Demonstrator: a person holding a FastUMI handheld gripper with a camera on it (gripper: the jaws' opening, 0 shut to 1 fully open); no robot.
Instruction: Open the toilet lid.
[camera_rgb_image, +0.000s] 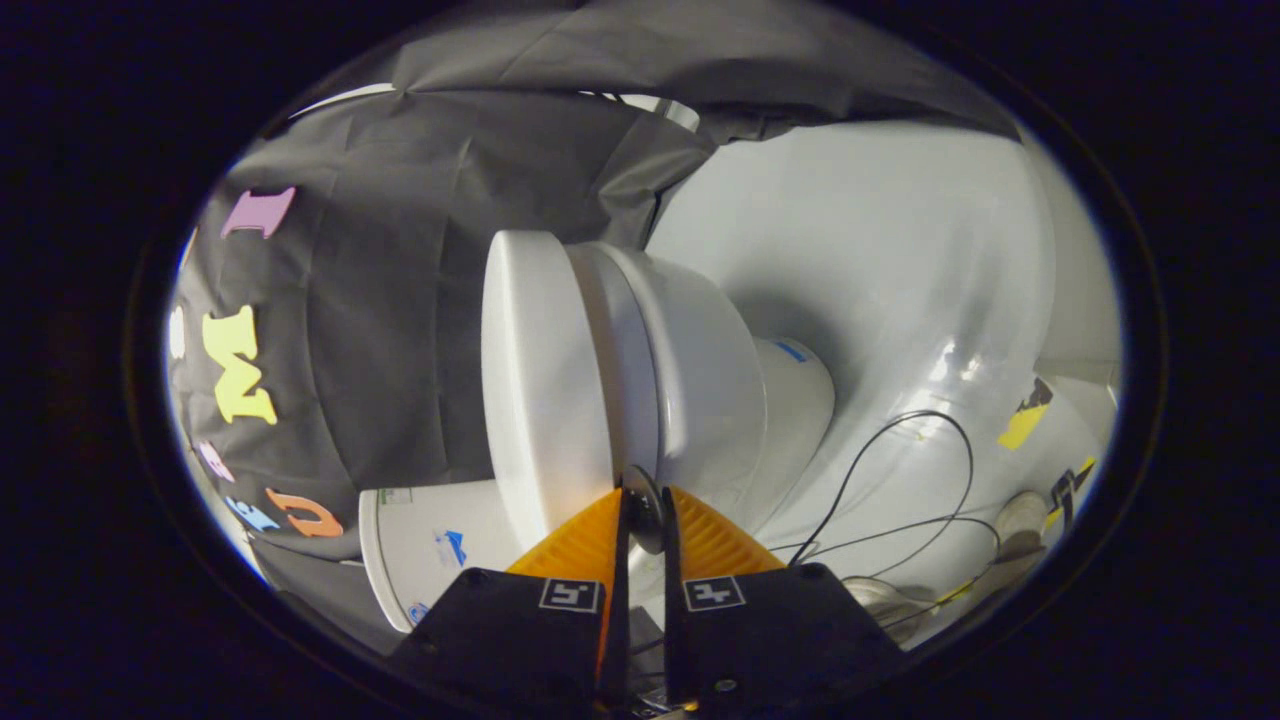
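The view is rolled on its side, so the white toilet lies sideways in it, with its lid (535, 380) flat against the seat (625, 370) and the bowl (705, 385) beyond that. A small grey round tab (643, 510) sticks out at the rim where lid and seat meet. My gripper (643, 497) is right at that rim, its two fingers drawn almost together with the tab pinched between them.
A white boxy body with stickers (425, 540) stands beside the lid, close to my fingers. Black cables (900, 480) loop over the white floor (880, 260) beyond the bowl, with yellow tape marks (1022, 428). Black cloth (400, 300) hangs behind the lid.
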